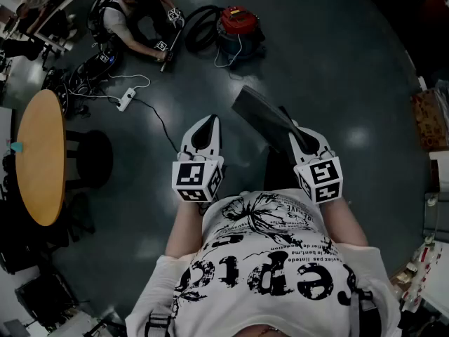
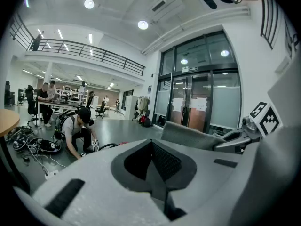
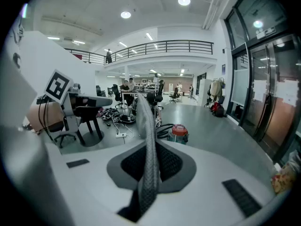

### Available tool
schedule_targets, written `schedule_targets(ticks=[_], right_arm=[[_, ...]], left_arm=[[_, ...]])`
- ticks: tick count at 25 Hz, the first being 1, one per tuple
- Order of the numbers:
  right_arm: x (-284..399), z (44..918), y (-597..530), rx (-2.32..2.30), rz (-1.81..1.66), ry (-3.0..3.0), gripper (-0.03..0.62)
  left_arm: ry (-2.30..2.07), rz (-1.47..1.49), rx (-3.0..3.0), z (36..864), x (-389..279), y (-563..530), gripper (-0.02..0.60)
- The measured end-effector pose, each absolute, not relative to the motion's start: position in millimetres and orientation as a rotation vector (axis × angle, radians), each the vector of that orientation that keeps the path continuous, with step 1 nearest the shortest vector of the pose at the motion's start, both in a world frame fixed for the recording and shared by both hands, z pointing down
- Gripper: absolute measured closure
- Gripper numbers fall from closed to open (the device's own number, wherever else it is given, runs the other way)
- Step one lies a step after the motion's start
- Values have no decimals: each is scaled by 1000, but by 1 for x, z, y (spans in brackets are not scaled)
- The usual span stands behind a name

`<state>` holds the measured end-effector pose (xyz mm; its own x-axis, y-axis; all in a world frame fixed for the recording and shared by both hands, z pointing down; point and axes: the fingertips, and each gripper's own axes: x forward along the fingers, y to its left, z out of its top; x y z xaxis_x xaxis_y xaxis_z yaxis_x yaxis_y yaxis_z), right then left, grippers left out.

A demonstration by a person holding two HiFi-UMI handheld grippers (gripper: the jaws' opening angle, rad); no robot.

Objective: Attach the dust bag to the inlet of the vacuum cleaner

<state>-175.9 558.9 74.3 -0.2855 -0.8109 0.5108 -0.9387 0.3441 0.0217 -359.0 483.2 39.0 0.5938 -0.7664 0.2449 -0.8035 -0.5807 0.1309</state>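
Gripping the grey dust bag (image 1: 261, 112) edge-on, the right gripper (image 1: 293, 133) has its jaws clamped on the flat fabric at the centre of the head view. The left gripper (image 1: 205, 126), at centre left, is clenched on nothing. The red vacuum cleaner (image 1: 237, 21) sits on the floor at top centre, well apart from the bag. Black square markers cover each gripper's cube. Black print on the person's white shirt (image 1: 273, 258) at the bottom of the frame is not legible.
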Motion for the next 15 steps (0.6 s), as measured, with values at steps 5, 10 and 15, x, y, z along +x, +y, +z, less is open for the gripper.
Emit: schedule_targets(ticks=[5,10,15], right_arm=[[-111,95,470,1479,427,-2204,568],[-34,102,370,1335,433,-2255,568],[39,90,279,1172,315,-2280,568]], left_arm=[[-1346,252,2549,57,-302,405,578],[-1411,311,2519,62,-219,317,578],[-1474,281,2495,44,-146,232,578]])
